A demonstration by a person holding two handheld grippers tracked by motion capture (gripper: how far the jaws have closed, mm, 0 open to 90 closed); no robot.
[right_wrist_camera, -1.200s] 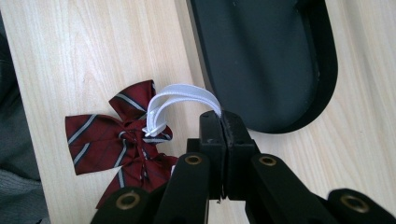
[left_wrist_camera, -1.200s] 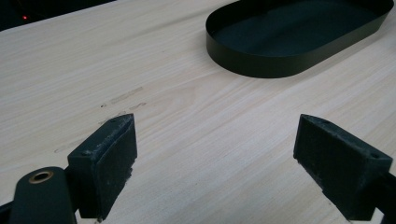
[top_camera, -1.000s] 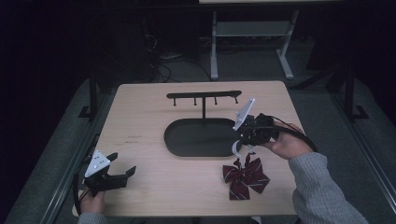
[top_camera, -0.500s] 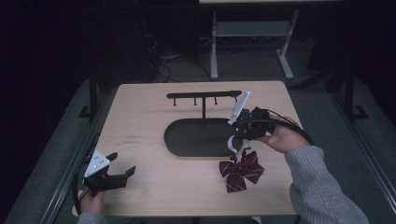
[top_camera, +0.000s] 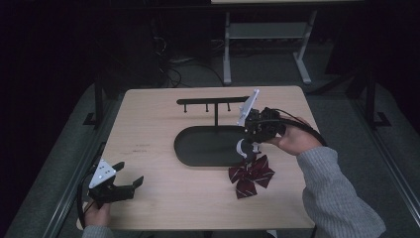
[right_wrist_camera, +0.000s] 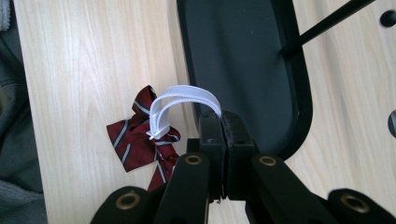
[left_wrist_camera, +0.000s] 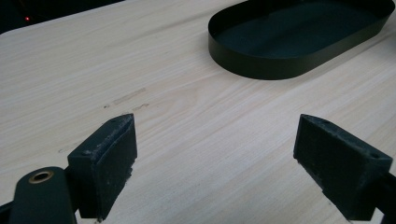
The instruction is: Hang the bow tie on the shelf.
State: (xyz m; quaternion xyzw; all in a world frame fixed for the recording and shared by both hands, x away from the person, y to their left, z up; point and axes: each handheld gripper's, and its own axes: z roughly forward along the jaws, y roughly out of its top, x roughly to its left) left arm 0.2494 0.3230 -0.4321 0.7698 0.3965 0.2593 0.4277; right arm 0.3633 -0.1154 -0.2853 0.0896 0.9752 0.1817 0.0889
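High view: the right tongs sit right of centre, over the near right end of the black oval tray, jaws pressed together on the white elastic loop of a dark red striped bow tie. The bow hangs or rests just below the tongs on the pale wooden desk, just off the tray's lower right rim; whether it is fully clear of the wood I cannot tell. Behind the tray stands a black hook rack. At lower left the left tongs are spread, nothing between them.

Left gripper view: two black jaws stand wide apart at the bottom over bare desk, with the tray at upper right.

Right gripper view: the jaws meet at bottom centre, pinching one end of the white strap, which arches up and left to the knot of the bow tie, left of centre beside the tray.

Handling, as a judgement: the bow is light, soft cloth that will dangle and swing; the strap is thin, stretchy and could slip from smooth pads. The loop is the right place to hold, since it is what would go over a rack hook.
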